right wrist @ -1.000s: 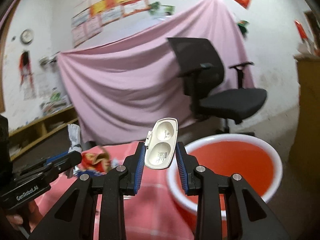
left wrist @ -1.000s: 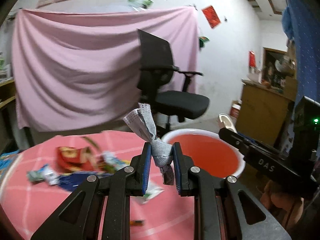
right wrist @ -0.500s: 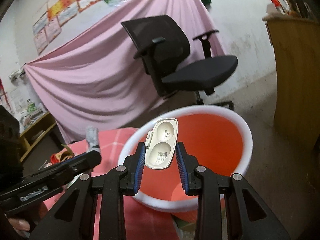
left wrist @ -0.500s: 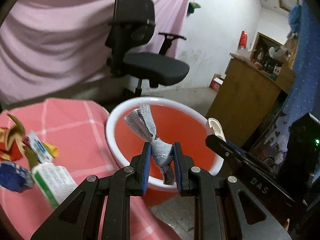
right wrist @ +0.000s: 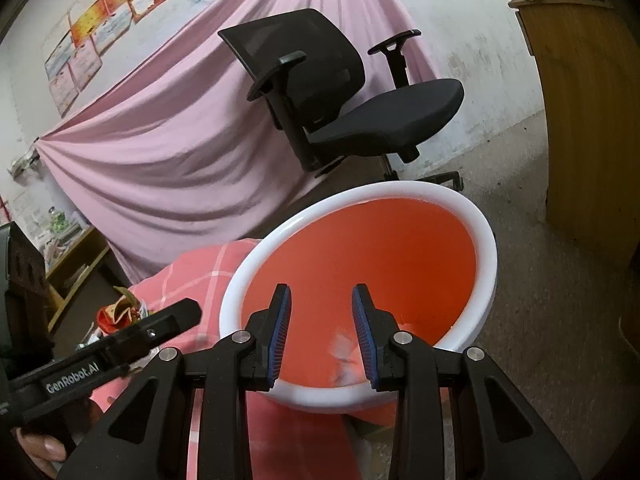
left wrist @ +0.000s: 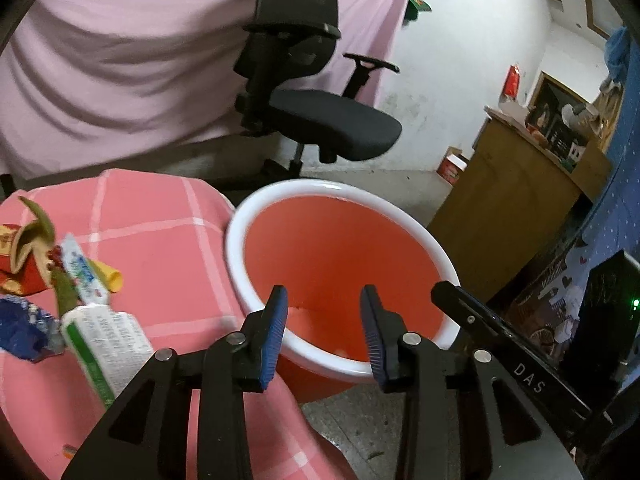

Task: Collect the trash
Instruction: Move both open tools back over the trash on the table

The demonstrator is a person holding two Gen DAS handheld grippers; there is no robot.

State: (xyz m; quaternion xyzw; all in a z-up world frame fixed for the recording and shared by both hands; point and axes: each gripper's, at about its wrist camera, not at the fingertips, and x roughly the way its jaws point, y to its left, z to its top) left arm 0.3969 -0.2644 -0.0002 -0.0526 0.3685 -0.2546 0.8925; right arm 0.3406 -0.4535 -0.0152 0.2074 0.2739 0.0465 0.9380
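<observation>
My left gripper (left wrist: pixel 323 306) sits low in the frame's centre, over the near rim of the basin (left wrist: pixel 240 256). Its jaws are opening, with nothing between the blue pads; only the orange inside of the basin shows through the gap.

My right gripper (right wrist: pixel 320 308) is likewise at the lower centre of its view, over the same basin (right wrist: pixel 486 240). Its jaws stand apart and hold nothing. Just below the gap, inside the basin, lies a pale blurred scrap (right wrist: pixel 342 350); I cannot tell what it is.

The remaining trash is at the left edge of the left view, on the pink checked desk (left wrist: pixel 160 240): a white and green tube (left wrist: pixel 106 344), a blue wrapper (left wrist: pixel 24 330) beside it, and a red and yellow wrapper (left wrist: pixel 24 248) above. The basin touches the desk's right edge.

A black chair (left wrist: pixel 312 92) stands behind, before a pink drape (left wrist: pixel 120 60).
</observation>
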